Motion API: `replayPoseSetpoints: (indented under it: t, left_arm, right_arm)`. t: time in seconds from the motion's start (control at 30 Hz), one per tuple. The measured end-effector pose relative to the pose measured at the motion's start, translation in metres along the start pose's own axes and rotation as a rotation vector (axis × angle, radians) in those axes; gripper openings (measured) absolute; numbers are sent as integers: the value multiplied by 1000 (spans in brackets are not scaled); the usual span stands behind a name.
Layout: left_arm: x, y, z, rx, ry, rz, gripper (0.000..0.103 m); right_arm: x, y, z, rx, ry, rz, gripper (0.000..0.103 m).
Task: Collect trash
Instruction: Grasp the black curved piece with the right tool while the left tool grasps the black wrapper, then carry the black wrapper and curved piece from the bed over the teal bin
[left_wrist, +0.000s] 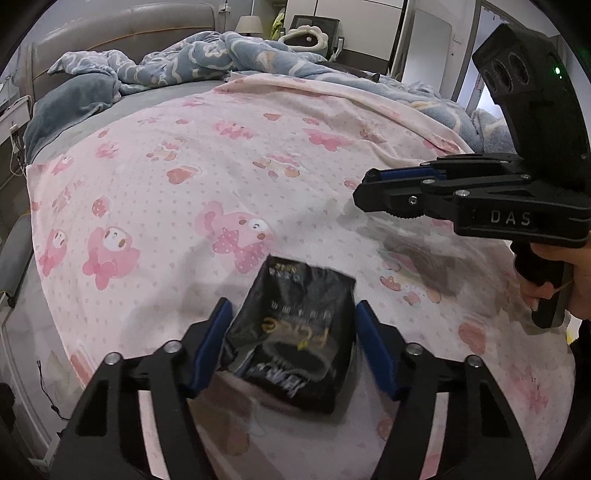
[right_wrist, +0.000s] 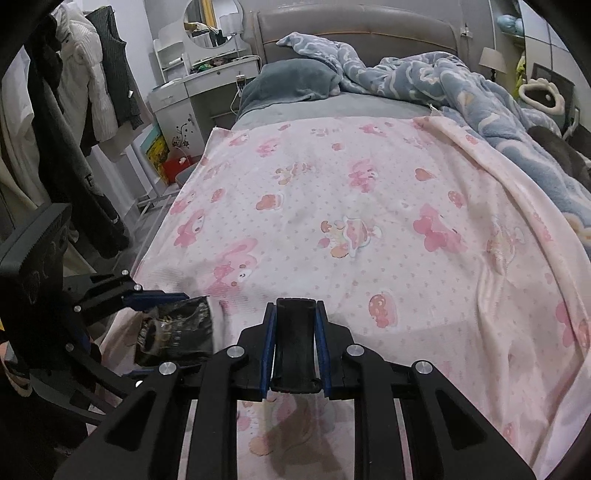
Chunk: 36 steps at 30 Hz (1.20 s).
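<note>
A crumpled black foil wrapper (left_wrist: 295, 332) with gold print sits between the blue pads of my left gripper (left_wrist: 291, 325), above the pink cartoon blanket (left_wrist: 221, 166). The left pad touches it; the right pad stands slightly off it. The wrapper also shows in the right wrist view (right_wrist: 177, 332), beside the left gripper (right_wrist: 162, 299). My right gripper (right_wrist: 295, 332) is shut with nothing between its pads, hovering over the blanket. It also shows from the side in the left wrist view (left_wrist: 365, 195).
A rumpled blue patterned duvet (right_wrist: 424, 81) and a grey pillow (right_wrist: 288, 81) lie at the head of the bed. Clothes hang on a rack (right_wrist: 74, 92) at the left. A white dresser with a round mirror (right_wrist: 207, 74) stands beside the headboard.
</note>
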<state>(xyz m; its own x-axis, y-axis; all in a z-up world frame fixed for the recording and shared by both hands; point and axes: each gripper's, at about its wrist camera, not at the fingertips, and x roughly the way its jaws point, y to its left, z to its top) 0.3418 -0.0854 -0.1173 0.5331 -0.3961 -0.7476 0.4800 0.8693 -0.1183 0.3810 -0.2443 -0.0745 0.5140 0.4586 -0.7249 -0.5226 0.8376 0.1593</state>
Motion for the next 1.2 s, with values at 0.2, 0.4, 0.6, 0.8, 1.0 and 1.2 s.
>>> replayPoseSetpoints:
  t: [0.2, 0.4, 0.6, 0.8, 1.0, 1.2]
  left_arm:
    - [-11, -5, -4, -30, -15, 15, 57]
    - [-37, -5, -14, -89, -44, 54, 56]
    - [-66, -3, -29, -135, -64, 100, 56]
    - [-93, -2, -54, -145, -67, 131, 57]
    - [-112, 12, -80, -203, -60, 164, 57]
    - [-132, 30, -105, -259, -62, 210, 57]
  right_arm:
    - [-7, 8, -2, 24, -7, -39, 20]
    - [-17, 25, -9, 35, -24, -61, 20]
    - [-26, 47, -17, 45, -45, -71, 20]
    - [-30, 73, -27, 52, -57, -70, 20]
    - [-31, 102, -32, 45, -66, -60, 20]
    - [-27, 136, -36, 24, -63, -40, 20]
